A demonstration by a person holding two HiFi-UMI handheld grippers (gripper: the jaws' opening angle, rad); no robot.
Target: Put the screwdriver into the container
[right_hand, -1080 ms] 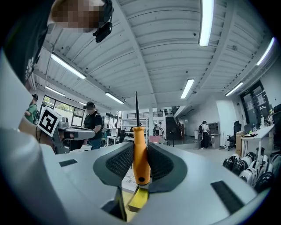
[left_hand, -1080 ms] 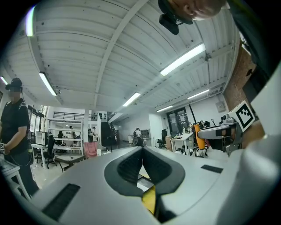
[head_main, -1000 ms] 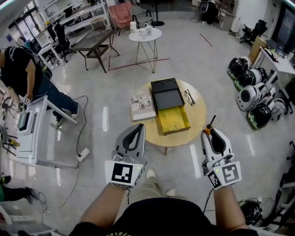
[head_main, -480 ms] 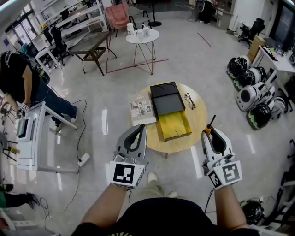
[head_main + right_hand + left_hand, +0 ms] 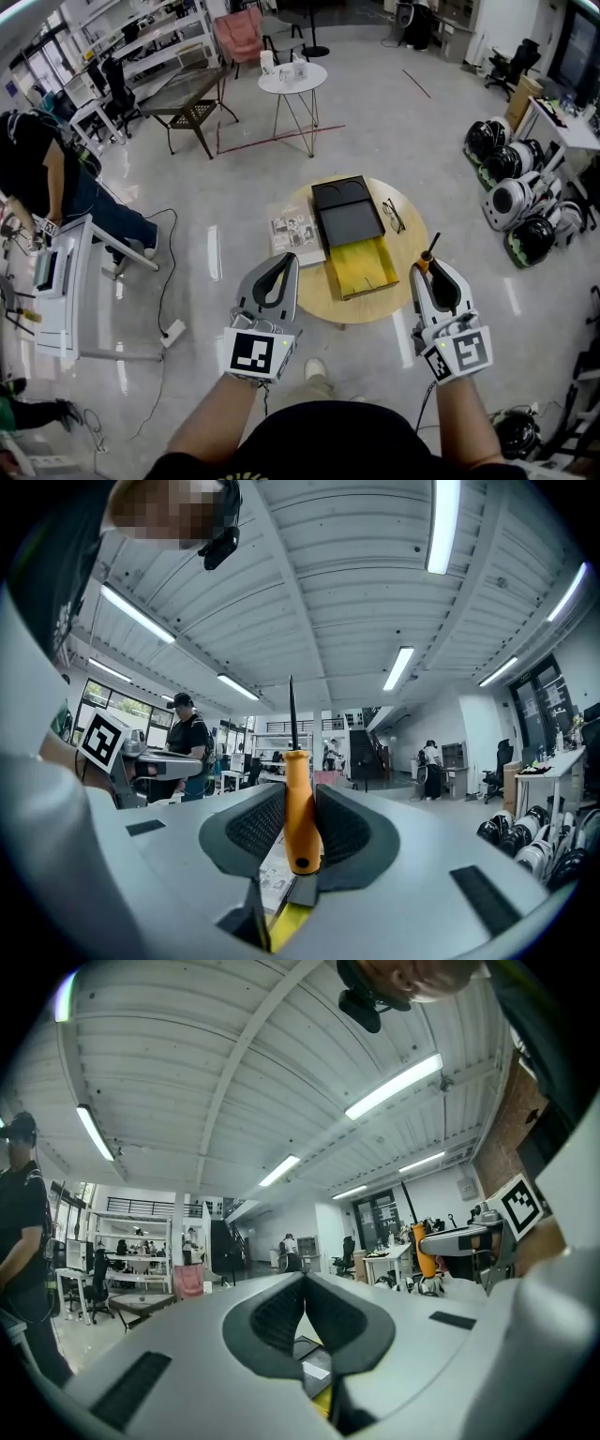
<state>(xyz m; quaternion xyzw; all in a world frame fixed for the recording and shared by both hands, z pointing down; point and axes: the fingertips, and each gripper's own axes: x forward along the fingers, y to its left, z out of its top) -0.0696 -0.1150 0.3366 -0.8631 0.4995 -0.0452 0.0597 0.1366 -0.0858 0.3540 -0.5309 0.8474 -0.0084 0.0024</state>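
Item 1, left gripper (image 5: 285,264): I read its jaws pressed together with nothing between them, held off the near left edge of the round table (image 5: 314,292).
Item 2, magazine (image 5: 295,228): flat at the table's left edge.
Item 3, container (image 5: 361,269): black far section and open yellow near section, mid-table, reaching towards the near edge.
Item 4, spectacles (image 5: 394,217): by the right edge.
Item 5, right gripper (image 5: 431,270): I log it clamped on the orange handle of the screwdriver (image 5: 300,808), dark shaft projecting past the jaws. The tool shows just off the table's right edge, outside the container.
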